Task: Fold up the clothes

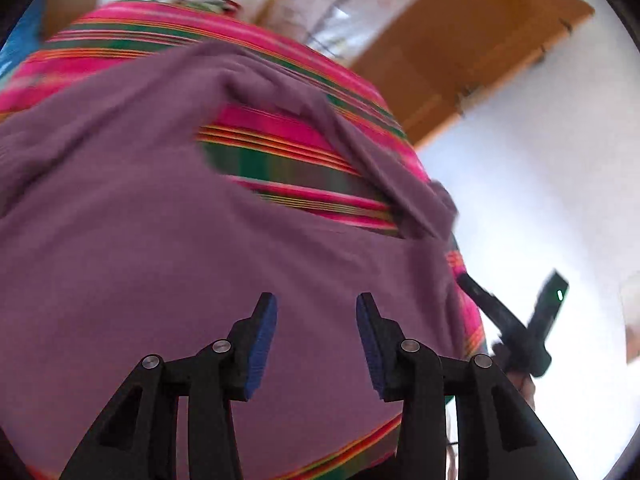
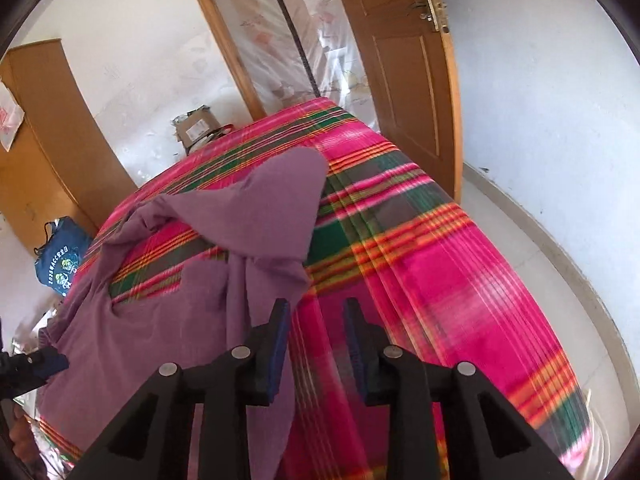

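garment: your purple top (image 2: pixel 192 320) is lying on the pink plaid bedspread (image 2: pixel 420 248), half folded I'd say, one sleeve (image 2: pixel 280 208) flopped over the body and a gap where the plaid shows through.
left gripper (image 1: pixel 316 340): hovering over the near part of the shirt body, blue pads (image 1: pixel 262 340) standing apart, nothing pinched.
right gripper (image 2: pixel 316 348): at the shirt's right edge, fingers parted, empty; the cloth hangs past the left pad (image 2: pixel 278 352), can't tell if it brushes it.
step: looks like a regrip between folds.
tip: pick a fresh edge with each hand, both layers, even corners.
watch: that loose sleeve, tuck it flat first or the next fold goes lumpy.
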A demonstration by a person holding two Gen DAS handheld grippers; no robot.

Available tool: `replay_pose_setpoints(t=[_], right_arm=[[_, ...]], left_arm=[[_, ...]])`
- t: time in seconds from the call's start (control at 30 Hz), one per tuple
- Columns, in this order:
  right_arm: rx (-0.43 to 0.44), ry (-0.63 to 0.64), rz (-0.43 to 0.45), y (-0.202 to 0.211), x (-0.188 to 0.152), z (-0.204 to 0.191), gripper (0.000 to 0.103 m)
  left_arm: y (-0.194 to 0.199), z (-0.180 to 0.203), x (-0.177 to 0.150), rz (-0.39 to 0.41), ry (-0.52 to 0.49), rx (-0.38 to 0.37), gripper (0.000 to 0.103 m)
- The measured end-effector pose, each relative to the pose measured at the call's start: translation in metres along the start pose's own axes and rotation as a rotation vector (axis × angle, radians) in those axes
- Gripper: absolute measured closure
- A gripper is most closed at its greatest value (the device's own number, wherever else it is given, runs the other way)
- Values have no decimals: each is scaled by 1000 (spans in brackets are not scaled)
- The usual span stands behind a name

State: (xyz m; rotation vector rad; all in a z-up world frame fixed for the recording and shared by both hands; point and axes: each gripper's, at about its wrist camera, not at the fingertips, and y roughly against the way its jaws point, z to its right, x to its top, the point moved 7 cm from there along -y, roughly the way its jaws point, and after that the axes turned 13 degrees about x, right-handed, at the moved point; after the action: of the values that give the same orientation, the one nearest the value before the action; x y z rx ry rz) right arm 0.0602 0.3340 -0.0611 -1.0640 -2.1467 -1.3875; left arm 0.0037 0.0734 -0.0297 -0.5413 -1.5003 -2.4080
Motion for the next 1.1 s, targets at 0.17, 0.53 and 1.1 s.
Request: replay_pose_setpoints(t=[0.17,0.53,1.1], right_arm=[[9,92,-83,-34,16,-8,64],[-88,163,-98,-50,33,-7,64],[-158,137,24,-37,92,7,88]], left_arm=[[-34,41,12,-80,-94,-38,60],[-70,75,24,-178,-144,-94,60],[-74,68,3,-190,-194,-124,59]])
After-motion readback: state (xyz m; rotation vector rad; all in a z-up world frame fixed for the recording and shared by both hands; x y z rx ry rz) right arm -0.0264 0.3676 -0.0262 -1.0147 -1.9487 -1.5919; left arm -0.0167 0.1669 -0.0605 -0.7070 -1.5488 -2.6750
